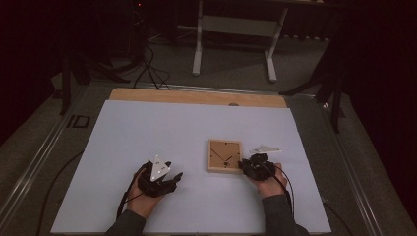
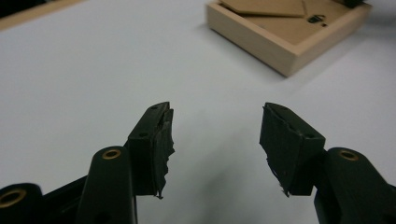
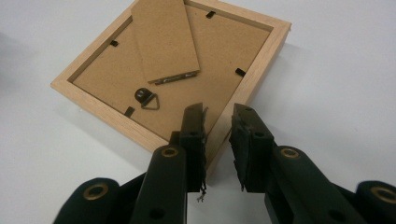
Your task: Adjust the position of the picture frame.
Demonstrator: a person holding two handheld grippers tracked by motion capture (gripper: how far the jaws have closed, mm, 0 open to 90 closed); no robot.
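A wooden frame lies face down on the white counter, a little to the 4 o'clock side of the counter's middle in the high view, with its brown backing board up. In the right gripper view the frame sits at 11 o'clock from the jaws; its backing carries a cardboard stand, a small metal hanger ring and dark retaining tabs along the inner rim. The right gripper rests at the frame's 4 o'clock corner, held by the right hand. In its own view the right gripper has its jaws a narrow gap apart; the near edge of the frame runs under the left jaw and into the gap, but I cannot tell whether the pads press on the wood. The left gripper lies well apart from the frame, at its 8 o'clock, in the left hand, with a grey three-cornered plate on top. In the left gripper view the left gripper has its jaws wide apart with only bare counter between them, and the frame lies ahead at 1 o'clock. A pale flat piece lies on the counter just beside the frame at its 3 o'clock
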